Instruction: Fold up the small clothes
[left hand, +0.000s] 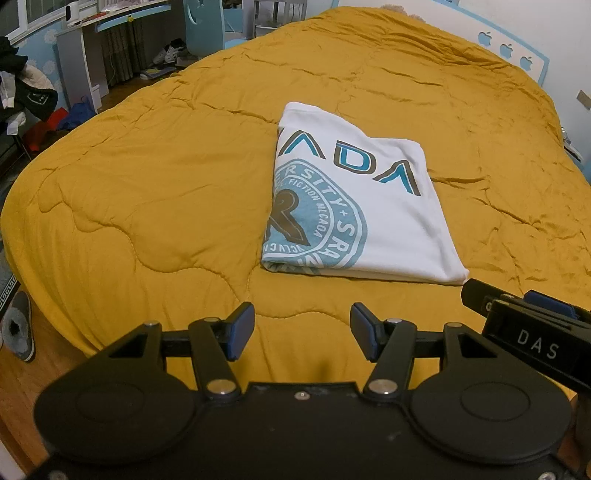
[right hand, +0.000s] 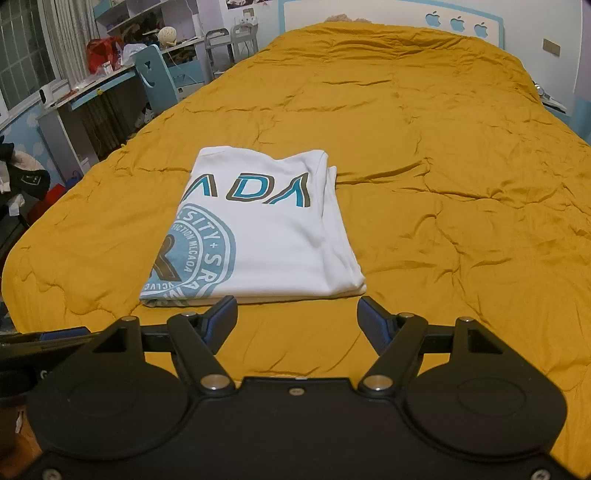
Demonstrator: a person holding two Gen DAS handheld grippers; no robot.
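Quilt in mustard covers bed; desk stands beside it.

The folded T-shirt lies on the quilt, nearer the foot of the bed than the headboard. The left gripper and right gripper sit side by side before the shirt's near edge, clear of it. A desk and chair stand left of the bed. A slipper lies on the floor at the left.
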